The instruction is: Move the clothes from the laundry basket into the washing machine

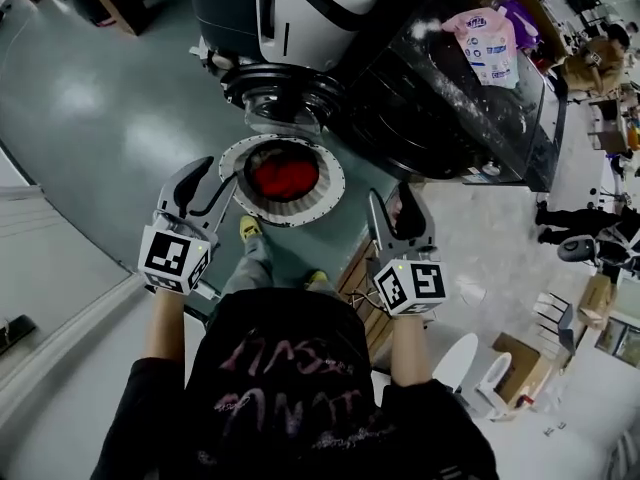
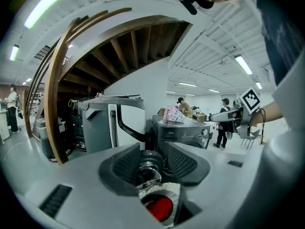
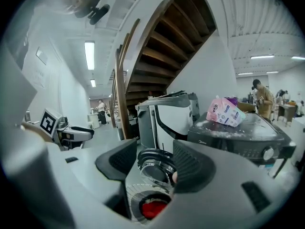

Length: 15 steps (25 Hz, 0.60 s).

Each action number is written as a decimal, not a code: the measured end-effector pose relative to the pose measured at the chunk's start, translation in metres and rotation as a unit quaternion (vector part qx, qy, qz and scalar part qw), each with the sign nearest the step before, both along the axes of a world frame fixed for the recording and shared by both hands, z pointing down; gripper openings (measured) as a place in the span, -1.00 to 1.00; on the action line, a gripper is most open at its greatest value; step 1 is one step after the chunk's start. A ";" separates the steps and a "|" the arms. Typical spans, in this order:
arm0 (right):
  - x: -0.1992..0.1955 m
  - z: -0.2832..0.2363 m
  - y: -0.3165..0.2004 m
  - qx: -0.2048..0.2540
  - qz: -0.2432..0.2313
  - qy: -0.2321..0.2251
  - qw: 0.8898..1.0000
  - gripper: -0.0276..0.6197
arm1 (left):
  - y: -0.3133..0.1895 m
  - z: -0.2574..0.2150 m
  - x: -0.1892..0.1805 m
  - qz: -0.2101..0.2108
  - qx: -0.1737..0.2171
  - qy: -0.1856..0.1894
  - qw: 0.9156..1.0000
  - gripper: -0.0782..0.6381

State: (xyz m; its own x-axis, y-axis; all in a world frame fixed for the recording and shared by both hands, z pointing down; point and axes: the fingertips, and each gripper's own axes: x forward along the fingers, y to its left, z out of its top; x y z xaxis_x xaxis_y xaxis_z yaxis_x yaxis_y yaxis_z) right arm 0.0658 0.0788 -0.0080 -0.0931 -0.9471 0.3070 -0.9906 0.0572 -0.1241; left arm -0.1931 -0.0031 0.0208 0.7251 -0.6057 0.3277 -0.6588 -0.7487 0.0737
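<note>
A round white laundry basket (image 1: 330,190) stands on the floor in front of me with red clothes (image 1: 282,178) inside. Just beyond it hangs the open round glass door (image 1: 285,96) of the black washing machine (image 1: 440,108). My left gripper (image 1: 210,186) hovers at the basket's left rim, open and empty. My right gripper (image 1: 395,206) hovers to the basket's right, also open and empty. In the left gripper view the red clothes (image 2: 159,208) and door (image 2: 148,168) show between the jaws (image 2: 155,165). The right gripper view shows the same clothes (image 3: 150,208) and door (image 3: 155,168).
A pink detergent bag (image 1: 485,43) lies on top of the washing machine. A tall grey and white machine (image 1: 320,8) stands behind the door. A wooden staircase (image 3: 143,56) rises at the left. People (image 2: 224,120) stand in the background. My feet (image 1: 250,230) are near the basket.
</note>
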 end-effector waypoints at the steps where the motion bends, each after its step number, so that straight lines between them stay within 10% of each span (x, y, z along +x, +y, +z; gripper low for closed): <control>1: -0.004 0.002 -0.006 -0.004 0.002 0.003 1.000 -0.17 | -0.007 0.005 -0.001 0.010 -0.002 -0.005 1.000 -0.25; 15: -0.025 0.033 -0.055 -0.035 -0.028 0.027 0.999 -0.17 | -0.042 0.049 -0.014 0.020 -0.044 -0.013 0.999 -0.25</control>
